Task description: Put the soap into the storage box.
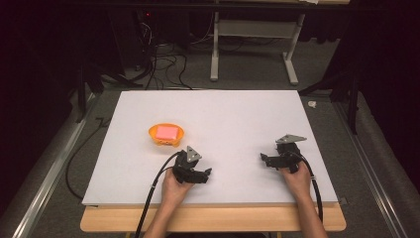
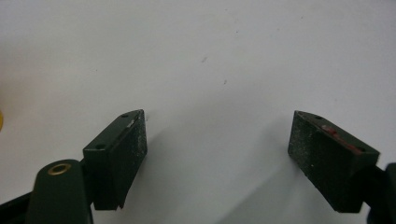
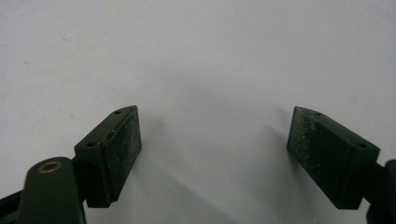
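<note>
Left hand-held gripper point(image 2: 217, 154) wide, empty; right hand-held gripper point(image 3: 212, 154) wide, empty; orange bowl point(image 1: 166, 135) near left.

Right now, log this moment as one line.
left gripper: open, empty, near orange bowl | right gripper: open, empty | pink block: in bowl | white board
</note>
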Tool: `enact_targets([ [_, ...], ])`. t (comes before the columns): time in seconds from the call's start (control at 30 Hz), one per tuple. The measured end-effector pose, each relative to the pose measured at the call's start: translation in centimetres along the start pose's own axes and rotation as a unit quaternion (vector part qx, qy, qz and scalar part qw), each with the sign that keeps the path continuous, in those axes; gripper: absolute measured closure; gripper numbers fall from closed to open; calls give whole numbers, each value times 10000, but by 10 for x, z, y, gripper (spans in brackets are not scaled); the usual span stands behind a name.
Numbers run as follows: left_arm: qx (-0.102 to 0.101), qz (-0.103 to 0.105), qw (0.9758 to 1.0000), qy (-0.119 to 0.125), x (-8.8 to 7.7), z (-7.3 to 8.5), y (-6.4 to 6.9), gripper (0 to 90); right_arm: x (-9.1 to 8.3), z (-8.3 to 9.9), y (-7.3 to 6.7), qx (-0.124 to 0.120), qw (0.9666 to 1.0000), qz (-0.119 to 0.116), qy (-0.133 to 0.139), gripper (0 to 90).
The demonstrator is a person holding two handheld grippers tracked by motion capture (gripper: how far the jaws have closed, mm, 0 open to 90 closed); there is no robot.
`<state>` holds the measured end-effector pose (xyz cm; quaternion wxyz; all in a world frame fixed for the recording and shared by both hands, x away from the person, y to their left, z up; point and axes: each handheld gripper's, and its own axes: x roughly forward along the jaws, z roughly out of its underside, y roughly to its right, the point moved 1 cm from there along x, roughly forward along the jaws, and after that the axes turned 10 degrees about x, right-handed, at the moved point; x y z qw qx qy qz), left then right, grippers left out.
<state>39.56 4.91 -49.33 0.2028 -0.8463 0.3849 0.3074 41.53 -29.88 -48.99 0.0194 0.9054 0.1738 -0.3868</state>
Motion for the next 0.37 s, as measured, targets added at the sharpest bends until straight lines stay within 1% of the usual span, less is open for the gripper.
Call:
enact_targets([
  [0.37,-15,17,10000,10,0,0,0,198,0,0,0,15,10000,2,-4,183],
])
